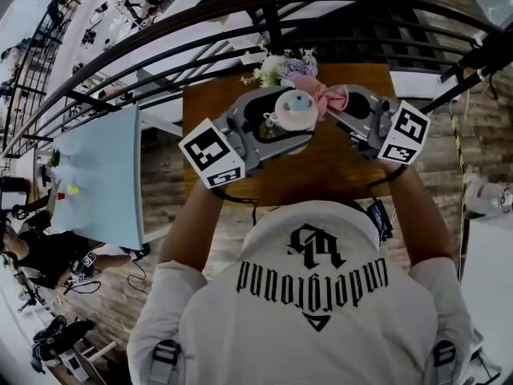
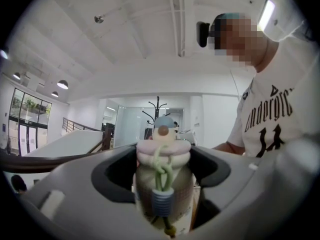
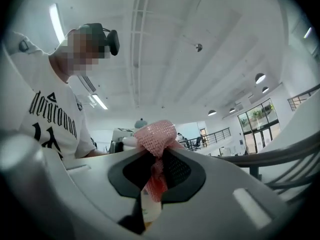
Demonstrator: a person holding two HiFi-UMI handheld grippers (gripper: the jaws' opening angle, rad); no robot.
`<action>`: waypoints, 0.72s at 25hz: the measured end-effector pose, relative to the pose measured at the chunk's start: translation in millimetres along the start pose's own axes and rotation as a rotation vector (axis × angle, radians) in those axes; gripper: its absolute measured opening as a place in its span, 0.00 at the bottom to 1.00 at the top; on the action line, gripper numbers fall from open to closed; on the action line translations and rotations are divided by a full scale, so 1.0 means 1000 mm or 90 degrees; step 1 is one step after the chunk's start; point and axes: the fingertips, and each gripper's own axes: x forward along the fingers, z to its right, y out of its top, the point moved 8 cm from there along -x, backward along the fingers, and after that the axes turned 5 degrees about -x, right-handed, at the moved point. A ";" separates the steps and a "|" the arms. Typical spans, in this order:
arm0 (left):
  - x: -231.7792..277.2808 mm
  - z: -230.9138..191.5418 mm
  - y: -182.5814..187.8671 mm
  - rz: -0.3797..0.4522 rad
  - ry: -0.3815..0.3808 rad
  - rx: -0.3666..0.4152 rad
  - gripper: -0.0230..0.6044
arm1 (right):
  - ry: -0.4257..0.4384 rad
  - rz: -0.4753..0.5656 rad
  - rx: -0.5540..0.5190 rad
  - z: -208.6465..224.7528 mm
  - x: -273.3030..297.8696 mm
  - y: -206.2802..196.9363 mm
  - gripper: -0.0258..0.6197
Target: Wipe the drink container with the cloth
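The drink container point(image 1: 295, 111) is a cream bottle with a pale pink lid, a blue knob and a green loop strap. It stands between the jaws of my left gripper point(image 1: 290, 123), which is shut on it and holds it up over the wooden table point(image 1: 321, 175). In the left gripper view the bottle point(image 2: 162, 184) fills the gap of that gripper point(image 2: 162, 204). My right gripper point(image 1: 330, 109) is shut on a pink cloth point(image 1: 333, 99) that touches the bottle's right side. In the right gripper view the cloth point(image 3: 157, 139) bunches between the jaws of my right gripper point(image 3: 157, 179), with the bottle point(image 3: 142, 204) just behind it.
A bunch of flowers point(image 1: 280, 69) stands at the table's far edge. Beyond it runs a dark metal railing point(image 1: 240, 14). A light blue table point(image 1: 104, 175) is to the left. Both gripper views point upward at the ceiling and the person's white T-shirt.
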 end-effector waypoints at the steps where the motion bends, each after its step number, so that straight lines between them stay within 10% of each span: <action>1: 0.002 0.001 -0.001 0.000 -0.002 0.000 0.64 | 0.000 0.002 -0.006 0.002 0.000 0.004 0.09; 18: 0.011 0.013 0.005 0.002 -0.041 0.016 0.64 | 0.005 -0.091 0.125 0.002 -0.019 -0.100 0.09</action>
